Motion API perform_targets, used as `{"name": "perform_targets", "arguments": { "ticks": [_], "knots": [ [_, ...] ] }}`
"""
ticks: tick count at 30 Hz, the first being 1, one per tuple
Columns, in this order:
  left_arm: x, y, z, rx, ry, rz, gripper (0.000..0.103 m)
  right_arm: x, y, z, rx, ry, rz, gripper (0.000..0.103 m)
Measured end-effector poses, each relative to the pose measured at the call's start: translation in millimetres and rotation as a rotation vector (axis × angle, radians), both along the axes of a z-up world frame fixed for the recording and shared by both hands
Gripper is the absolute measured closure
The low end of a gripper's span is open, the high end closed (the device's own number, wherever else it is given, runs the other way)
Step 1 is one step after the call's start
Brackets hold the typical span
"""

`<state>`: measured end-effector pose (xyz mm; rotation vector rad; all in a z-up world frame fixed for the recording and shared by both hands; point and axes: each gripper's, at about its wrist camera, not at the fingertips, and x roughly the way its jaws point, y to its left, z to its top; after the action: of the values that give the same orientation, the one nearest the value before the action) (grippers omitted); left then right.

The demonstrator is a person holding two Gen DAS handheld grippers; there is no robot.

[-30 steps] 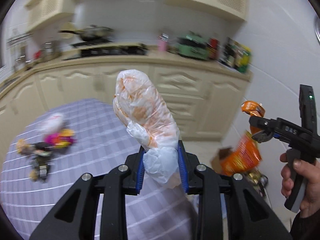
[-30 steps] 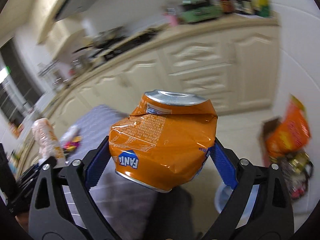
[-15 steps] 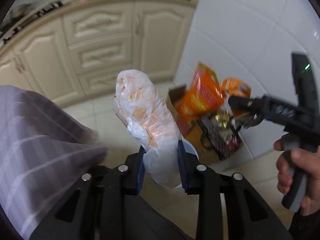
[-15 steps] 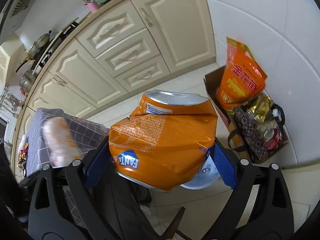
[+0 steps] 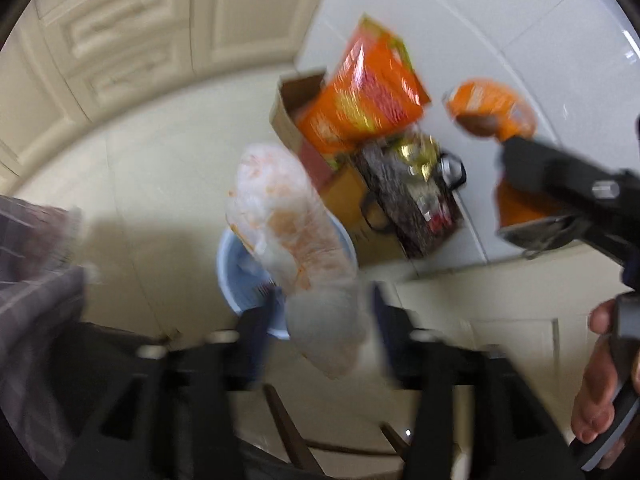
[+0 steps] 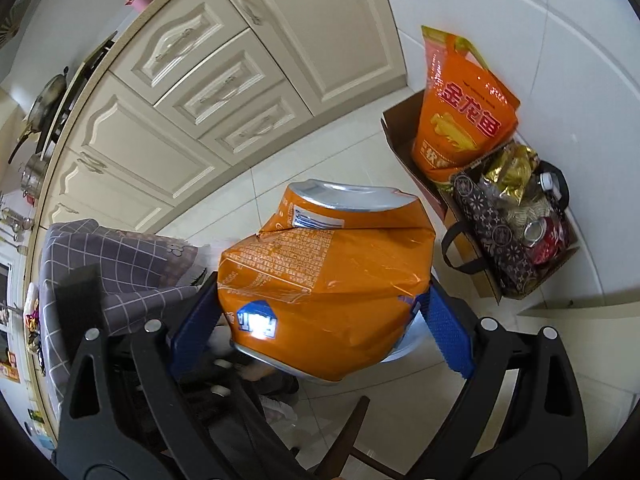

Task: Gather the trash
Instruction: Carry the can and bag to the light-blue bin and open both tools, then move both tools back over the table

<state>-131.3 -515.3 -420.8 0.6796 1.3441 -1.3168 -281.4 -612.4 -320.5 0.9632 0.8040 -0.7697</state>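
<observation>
My left gripper point(image 5: 324, 320) is shut on a crumpled clear plastic bag point(image 5: 288, 232) stained orange. It hangs over a pale blue bin point(image 5: 236, 276) on the floor. My right gripper point(image 6: 320, 320) is shut on a crushed orange Fanta can point(image 6: 328, 284); the bin's rim point(image 6: 404, 350) peeks out beneath the can. The can point(image 5: 492, 106) and the right gripper point(image 5: 556, 204) also show at the right of the blurred left wrist view, above and right of the bin.
A cardboard box point(image 6: 400, 140) with an orange food bag point(image 6: 464, 108) and a dark tote of packets point(image 6: 508, 236) stands against the white tiled wall. Cream cabinets point(image 6: 224, 92) run behind. A checked tablecloth point(image 6: 120, 260) hangs at left. Chair legs point(image 5: 288, 432) show below.
Both grippers have swung from the table down toward the floor. The blue bin now lies under the plastic bag. Both still hold their trash.
</observation>
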Motion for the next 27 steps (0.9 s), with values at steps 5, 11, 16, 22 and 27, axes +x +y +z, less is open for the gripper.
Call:
{"name": "perform_targets", "arguments": {
  "ticks": [5,11,16,22,27],
  "knots": [
    [17,10,-4,0.019,-0.047,0.081,0.021,3,-5,-19,0.031,0.017,0.005,0.011],
    [39,28,20,-0.027,-0.149,0.151,0.018,22,-3,-64,0.124,0.094,0.035,0.01],
    [52,34,39,-0.058,-0.183,0.188,0.017,21,0,-78,0.136,0.122,-0.007,0.006],
    [57,43,56,-0.094,-0.196,0.211,0.017,18,3,-69,0.112,0.13,-0.02,0.006],
    [58,53,81,-0.148,-0.209,0.224,0.017,21,9,-52,0.085,0.118,-0.008,0.006]
  ]
}}
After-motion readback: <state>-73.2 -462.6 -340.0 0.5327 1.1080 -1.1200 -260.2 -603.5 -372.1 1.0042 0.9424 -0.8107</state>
